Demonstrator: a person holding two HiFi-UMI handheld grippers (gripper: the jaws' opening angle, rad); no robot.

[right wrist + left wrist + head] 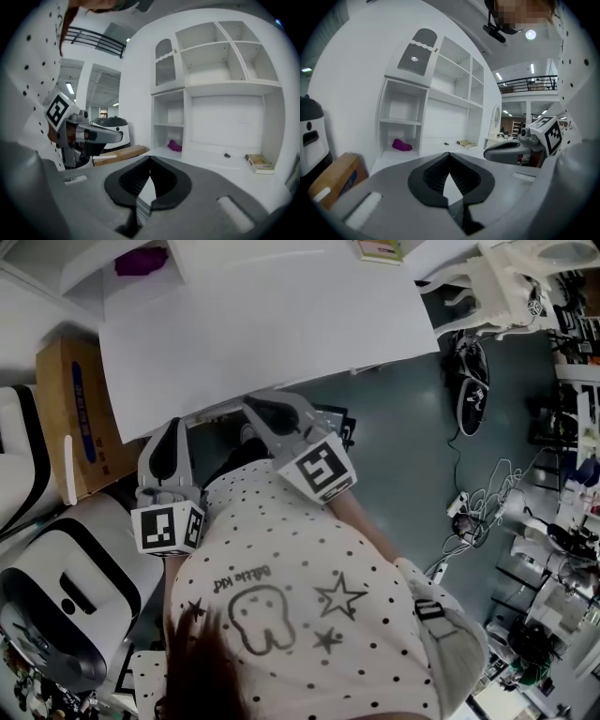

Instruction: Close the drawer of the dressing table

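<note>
Fingers (pixel 429 180): left gripper (pixel 449 161) and right gripper (pixel 150 164) both pinched shut, holding nothing | Where: dressing table (pixel 262 324) just ahead, drawer hidden, likely under its front edge | Feel: probably hard, slides easily; push flat on its front

In the head view the flat white top of the dressing table (pixel 281 324) is cut off by the upper edge and covers its own front, so I cannot tell if its drawer is in or out. The brown cardboard box (pixel 80 399) at nine o'clock is partly covered by this top. The small purple soft thing (pixel 141 261) at eleven o'clock is too blurred to name. The thin pale book (pixel 380 249) at twelve o'clock is cut by the edge. In the right gripper view a tiny dark thing (pixel 227 155) at four o'clock is too small to tell.
</note>
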